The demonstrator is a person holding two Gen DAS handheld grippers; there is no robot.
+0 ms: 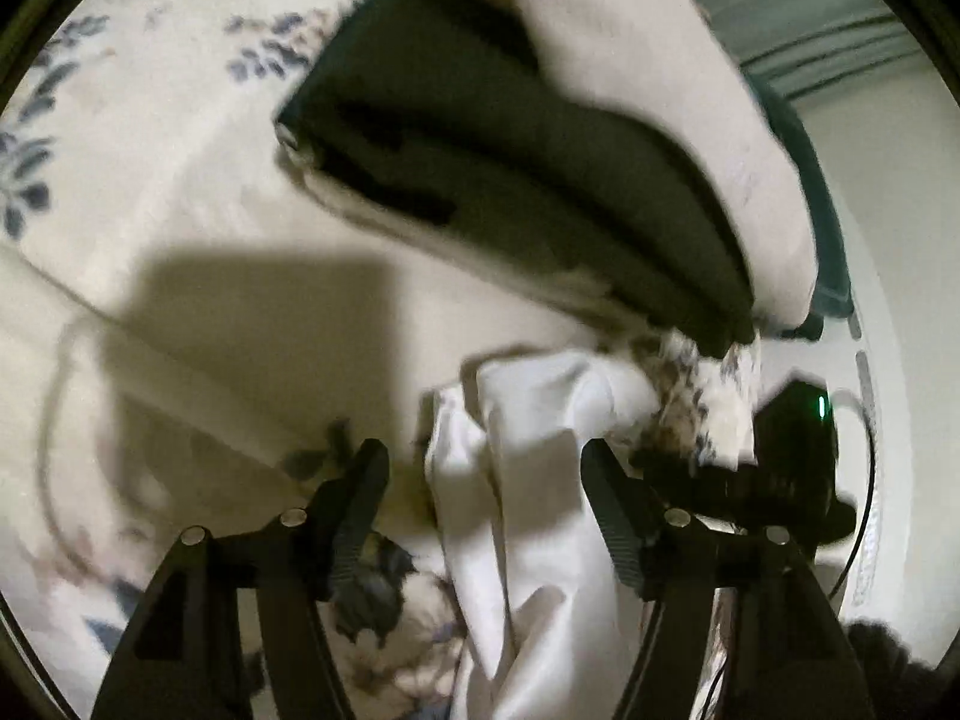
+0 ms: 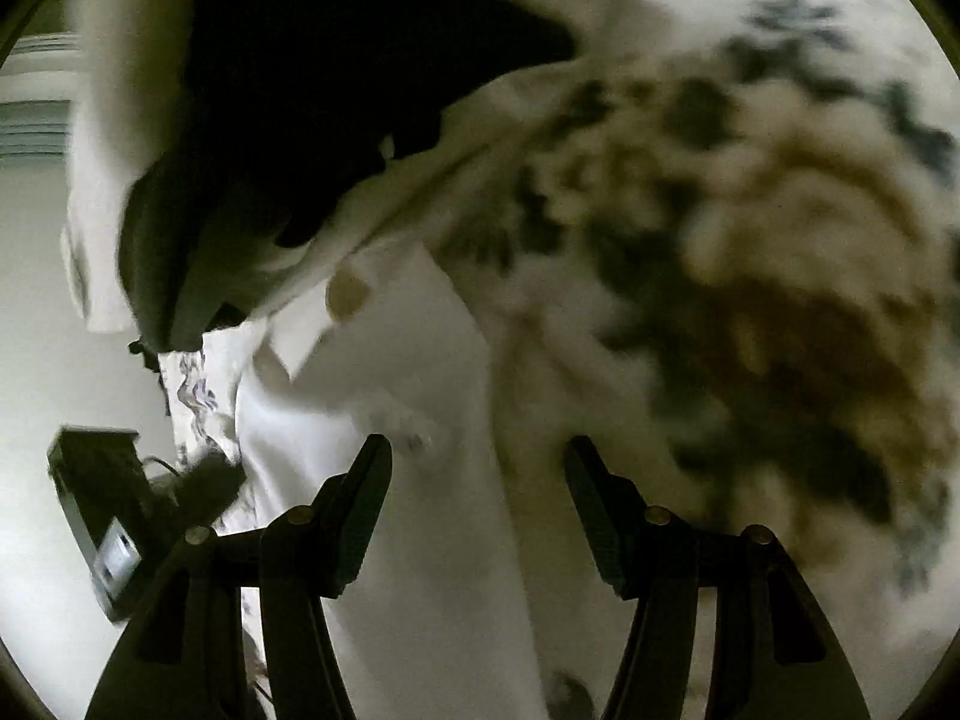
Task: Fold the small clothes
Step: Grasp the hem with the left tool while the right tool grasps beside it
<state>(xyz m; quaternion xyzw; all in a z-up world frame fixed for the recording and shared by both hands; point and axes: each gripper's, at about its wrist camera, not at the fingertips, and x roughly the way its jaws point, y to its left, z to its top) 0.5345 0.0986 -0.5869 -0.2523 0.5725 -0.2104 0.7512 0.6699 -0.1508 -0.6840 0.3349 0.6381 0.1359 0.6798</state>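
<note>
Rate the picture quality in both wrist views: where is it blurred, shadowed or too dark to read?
Left wrist view: dark folded garment smeared by motion blur; a hard-edged shadow falls on the floral bedsheet; white cloth fairly readable. Right wrist view: floral print heavily blurred, dark garment crushed to black without detail; fisheye vignette rings both.

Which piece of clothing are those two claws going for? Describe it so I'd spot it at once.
Start at the flowered bedspread and find the dark folded stack lying on it. Just below that stack lies a crumpled white garment, reaching down between the open left gripper fingers. It is the only plain white piece, unlike the dark stack and the printed cloth beside it.
</note>
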